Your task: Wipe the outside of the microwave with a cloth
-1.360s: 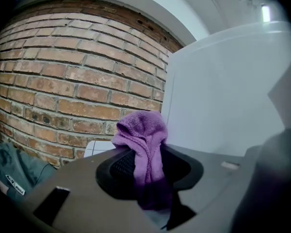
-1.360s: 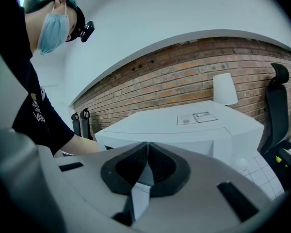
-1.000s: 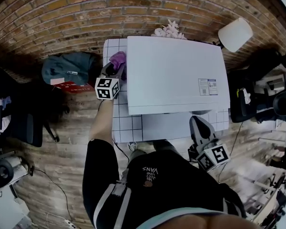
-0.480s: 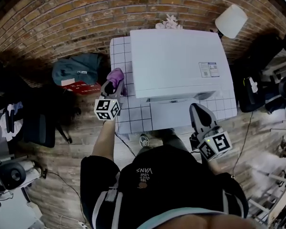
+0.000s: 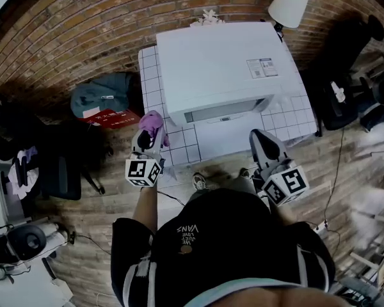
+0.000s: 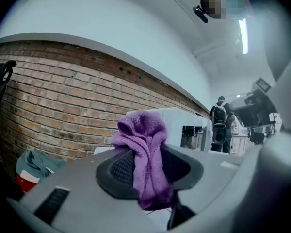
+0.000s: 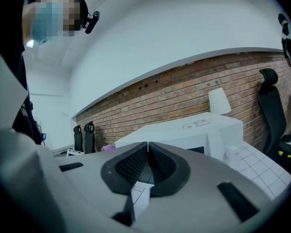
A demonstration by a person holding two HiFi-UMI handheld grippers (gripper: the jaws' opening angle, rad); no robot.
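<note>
Purple cloth (image 6: pixel 144 149): clamped between the jaws of the left gripper (image 5: pixel 147 135), at 8 o'clock of the microwave (image 5: pixel 221 69), just beside it.
Microwave: white, on the tiled table (image 5: pixel 149 75).
Right gripper (image 5: pixel 259 139): jaws together, empty, at 5 o'clock of the microwave.

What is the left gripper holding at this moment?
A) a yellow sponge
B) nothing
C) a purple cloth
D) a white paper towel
C: in the left gripper view, a purple cloth is pinched between the fingers of the left gripper and bunches up above them.
</note>
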